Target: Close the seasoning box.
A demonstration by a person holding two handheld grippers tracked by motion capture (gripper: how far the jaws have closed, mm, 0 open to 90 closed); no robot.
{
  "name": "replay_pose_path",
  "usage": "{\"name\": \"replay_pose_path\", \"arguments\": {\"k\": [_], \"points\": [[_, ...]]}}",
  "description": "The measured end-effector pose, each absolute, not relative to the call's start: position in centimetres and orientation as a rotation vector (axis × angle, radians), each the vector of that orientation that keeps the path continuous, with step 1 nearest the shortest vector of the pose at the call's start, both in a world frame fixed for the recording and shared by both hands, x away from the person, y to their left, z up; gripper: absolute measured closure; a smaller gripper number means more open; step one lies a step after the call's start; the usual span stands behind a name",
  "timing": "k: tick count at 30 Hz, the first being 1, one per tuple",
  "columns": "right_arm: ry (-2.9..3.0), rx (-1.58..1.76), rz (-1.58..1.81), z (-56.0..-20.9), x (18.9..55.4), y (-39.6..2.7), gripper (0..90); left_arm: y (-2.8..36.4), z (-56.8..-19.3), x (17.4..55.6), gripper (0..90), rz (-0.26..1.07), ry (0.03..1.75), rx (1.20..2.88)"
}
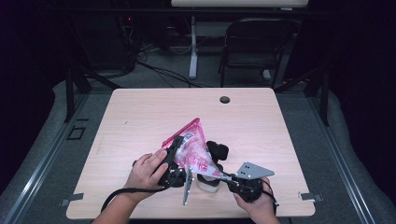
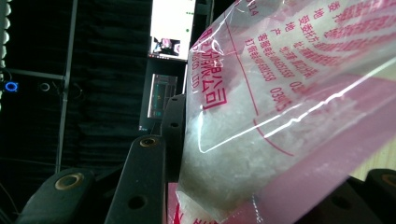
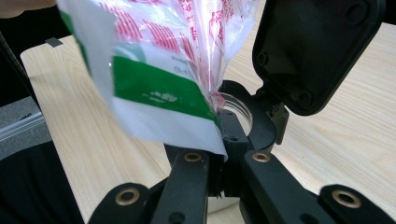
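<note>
Bag (image 1: 194, 151): tilted above the jar (image 1: 208, 183), held at both ends.
Left gripper (image 1: 173, 150): clamped on the bag's upper part.
Right gripper (image 1: 224, 176): jaws together, pinching the bag's lower corner.
Jar: open, lid (image 3: 317, 51) flipped up.
Progress: bag aimed, white grains apparently not yet poured.

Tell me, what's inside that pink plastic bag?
Through the clear side of the bag a white, grainy powder shows, heaped toward the lower end. Red print and the pink panel cover the rest, so how full it is can't be seen.

The clear bag (image 1: 194, 150) bears pink print (green-and-white label) over the pale wood table (image 1: 261, 126).
</note>
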State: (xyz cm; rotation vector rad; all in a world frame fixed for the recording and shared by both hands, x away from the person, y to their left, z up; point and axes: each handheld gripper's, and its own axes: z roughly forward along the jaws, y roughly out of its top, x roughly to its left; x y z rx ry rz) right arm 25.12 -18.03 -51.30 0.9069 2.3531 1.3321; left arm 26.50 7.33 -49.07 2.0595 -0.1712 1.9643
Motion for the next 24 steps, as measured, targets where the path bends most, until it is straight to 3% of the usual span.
{"name": "replay_pose_path", "arguments": {"k": [23, 24], "points": [[2.262, 0.914, 1.420, -51.73, 25.18, -17.62, 87.7, 7.27, -48.78, 25.95, 67.5, 1.999, -0.221, 2.071], [2.300, 0.936, 1.309, -51.27, 24.94, -17.89, 87.6, 7.28, -48.85, 25.96, 67.6, 1.992, -0.212, 2.078]]}}
